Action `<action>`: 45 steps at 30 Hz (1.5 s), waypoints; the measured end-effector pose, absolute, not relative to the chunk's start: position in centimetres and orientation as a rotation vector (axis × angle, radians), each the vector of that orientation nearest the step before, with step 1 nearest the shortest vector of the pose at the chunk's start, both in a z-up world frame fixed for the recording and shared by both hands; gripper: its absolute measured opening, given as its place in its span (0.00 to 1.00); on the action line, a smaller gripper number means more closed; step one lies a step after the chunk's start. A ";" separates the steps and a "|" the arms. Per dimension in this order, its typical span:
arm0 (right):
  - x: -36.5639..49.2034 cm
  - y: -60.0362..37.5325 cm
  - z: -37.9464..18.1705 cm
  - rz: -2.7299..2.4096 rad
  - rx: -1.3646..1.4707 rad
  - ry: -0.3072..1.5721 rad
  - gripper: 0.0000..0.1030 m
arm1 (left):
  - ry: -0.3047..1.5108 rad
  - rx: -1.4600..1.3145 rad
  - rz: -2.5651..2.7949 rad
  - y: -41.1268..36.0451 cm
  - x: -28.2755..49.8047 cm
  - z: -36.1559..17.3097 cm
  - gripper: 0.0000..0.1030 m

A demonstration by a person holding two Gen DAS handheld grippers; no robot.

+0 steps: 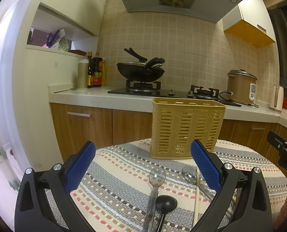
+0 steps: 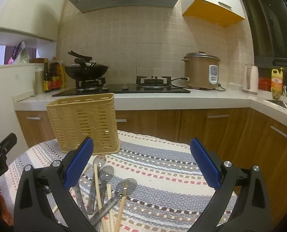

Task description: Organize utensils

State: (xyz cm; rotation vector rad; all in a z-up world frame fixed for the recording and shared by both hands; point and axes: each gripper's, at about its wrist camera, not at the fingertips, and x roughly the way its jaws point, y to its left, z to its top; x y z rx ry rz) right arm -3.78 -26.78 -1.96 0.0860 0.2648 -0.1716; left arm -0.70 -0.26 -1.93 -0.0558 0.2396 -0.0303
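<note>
A tan slatted utensil basket stands upright at the far side of a striped woven mat; it also shows in the right wrist view. In the left wrist view, metal spoons, a black ladle and a wooden chopstick lie on the mat between my open, empty left gripper's fingers. In the right wrist view, spoons and chopsticks lie by the left finger of my open, empty right gripper.
Behind the mat runs a kitchen counter with a gas hob, a black wok, sauce bottles and a brown rice cooker. Wooden cabinets stand below. A sink edge is at the far right.
</note>
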 end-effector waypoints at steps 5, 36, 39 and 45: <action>-3.8 -26.6 -2.0 -0.173 0.073 0.268 0.93 | 0.238 -0.055 -0.030 -0.3 -0.7 -1.9 0.93; 6.0 -28.1 -1.2 0.050 0.059 0.947 0.56 | 1.085 -0.134 -0.418 2.6 12.1 -8.0 0.51; 6.7 -28.7 -3.2 0.106 0.145 1.071 0.44 | 1.115 -0.122 -0.422 1.8 12.7 -8.5 0.46; 7.3 -29.0 -6.5 0.191 0.296 1.249 0.35 | 1.139 -0.028 -0.400 -0.1 13.3 -8.3 0.44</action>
